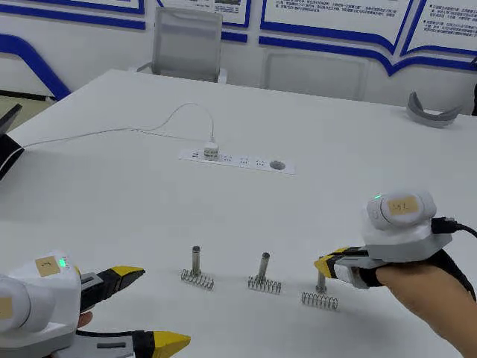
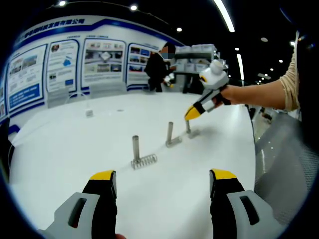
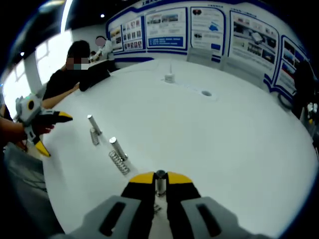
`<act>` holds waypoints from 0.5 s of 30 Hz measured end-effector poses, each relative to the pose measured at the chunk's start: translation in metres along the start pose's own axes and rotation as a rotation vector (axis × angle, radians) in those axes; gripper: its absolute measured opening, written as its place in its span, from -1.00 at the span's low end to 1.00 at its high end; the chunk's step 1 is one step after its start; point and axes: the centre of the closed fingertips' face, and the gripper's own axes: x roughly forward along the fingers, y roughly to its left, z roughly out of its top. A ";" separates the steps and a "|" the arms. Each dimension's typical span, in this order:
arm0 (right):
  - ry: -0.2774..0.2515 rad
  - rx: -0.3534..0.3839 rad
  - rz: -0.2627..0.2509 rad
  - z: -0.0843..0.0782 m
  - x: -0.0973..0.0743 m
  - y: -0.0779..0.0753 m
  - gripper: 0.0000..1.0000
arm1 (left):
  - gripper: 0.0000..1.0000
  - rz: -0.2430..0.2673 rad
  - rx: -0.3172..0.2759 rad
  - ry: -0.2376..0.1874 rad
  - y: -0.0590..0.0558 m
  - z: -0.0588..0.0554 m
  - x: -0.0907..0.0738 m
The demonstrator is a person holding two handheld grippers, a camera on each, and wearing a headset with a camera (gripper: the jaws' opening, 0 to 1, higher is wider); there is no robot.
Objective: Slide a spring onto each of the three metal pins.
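The right tool [image 3: 159, 178] is pinched on the right pin [image 1: 321, 283], whose spring [image 1: 319, 300] lies at its six o'clock on the counter [image 1: 149, 194]. The left tool [image 1: 153, 307], at eight o'clock, is spread. The pin is best steadied upright while the spring is gripped lightly, bore aligned.

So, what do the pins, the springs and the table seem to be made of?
Pins: likely steel, smooth grey, with a dull shine along the shaft. Springs: thin metal wire, probably steel, in bright silvery coils. Table: white with a matte, even top; perhaps laminate or painted board, the look leaves it open.
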 end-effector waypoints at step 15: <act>-0.024 -0.016 0.002 -0.008 -0.007 0.005 -0.81 | 0.55 -0.011 0.004 -0.002 -0.005 0.000 0.002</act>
